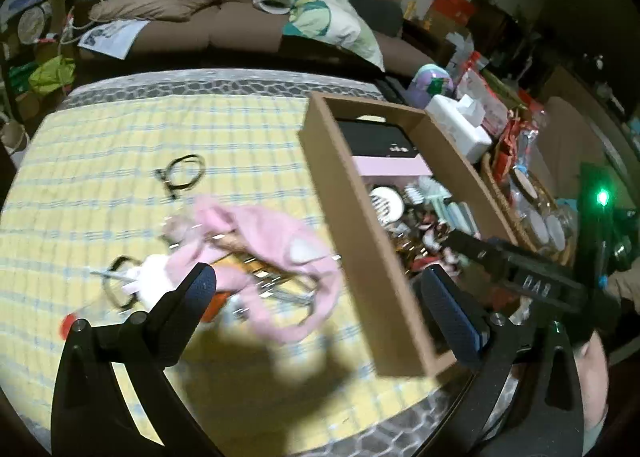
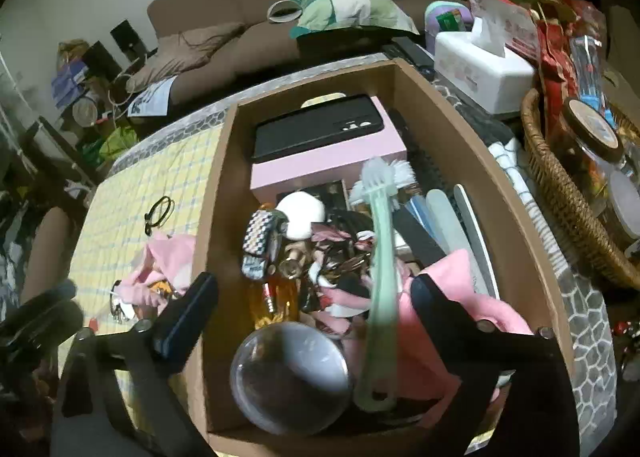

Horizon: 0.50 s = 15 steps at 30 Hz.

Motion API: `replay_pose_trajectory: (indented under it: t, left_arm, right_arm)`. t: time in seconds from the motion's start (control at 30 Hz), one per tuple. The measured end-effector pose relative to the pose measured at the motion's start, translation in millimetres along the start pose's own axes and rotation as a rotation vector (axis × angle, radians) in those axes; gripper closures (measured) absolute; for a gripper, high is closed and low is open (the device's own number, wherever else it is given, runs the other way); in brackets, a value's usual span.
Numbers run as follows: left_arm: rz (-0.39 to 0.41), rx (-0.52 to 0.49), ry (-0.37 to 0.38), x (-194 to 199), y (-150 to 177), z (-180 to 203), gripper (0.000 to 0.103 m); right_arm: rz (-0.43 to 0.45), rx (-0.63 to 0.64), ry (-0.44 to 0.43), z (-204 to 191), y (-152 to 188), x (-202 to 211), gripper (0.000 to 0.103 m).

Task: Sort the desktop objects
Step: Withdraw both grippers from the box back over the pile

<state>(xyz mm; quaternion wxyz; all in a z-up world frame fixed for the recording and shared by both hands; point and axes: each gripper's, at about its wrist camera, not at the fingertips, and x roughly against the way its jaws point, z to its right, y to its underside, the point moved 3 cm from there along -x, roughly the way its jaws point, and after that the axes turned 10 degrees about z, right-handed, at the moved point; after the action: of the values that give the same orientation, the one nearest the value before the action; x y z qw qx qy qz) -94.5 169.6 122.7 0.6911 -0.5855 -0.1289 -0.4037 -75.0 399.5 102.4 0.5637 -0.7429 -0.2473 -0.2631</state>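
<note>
Both grippers, left gripper (image 1: 320, 289) and right gripper (image 2: 316, 297), gape empty; the limp, light pink cloth (image 1: 256, 253) would pinch best at a bunched fold.

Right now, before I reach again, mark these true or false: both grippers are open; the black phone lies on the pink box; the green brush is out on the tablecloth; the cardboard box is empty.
1. Both grippers are open. True: the left gripper and right gripper hold nothing.
2. The black phone lies on the pink box. True.
3. The green brush is on the tablecloth. False: it is inside the cardboard box.
4. The cardboard box is empty. False: it is crowded with small items.
</note>
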Motion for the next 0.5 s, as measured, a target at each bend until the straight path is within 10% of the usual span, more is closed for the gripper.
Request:
replay_pose_trajectory:
  t: [0.5]
  left_arm:
    - [0.005, 0.135, -0.157, 58.6, 44.3, -163.8, 0.0]
  right_arm:
    - [0.038, 0.089, -0.176, -103.5, 0.0, 16.2, 0.0]
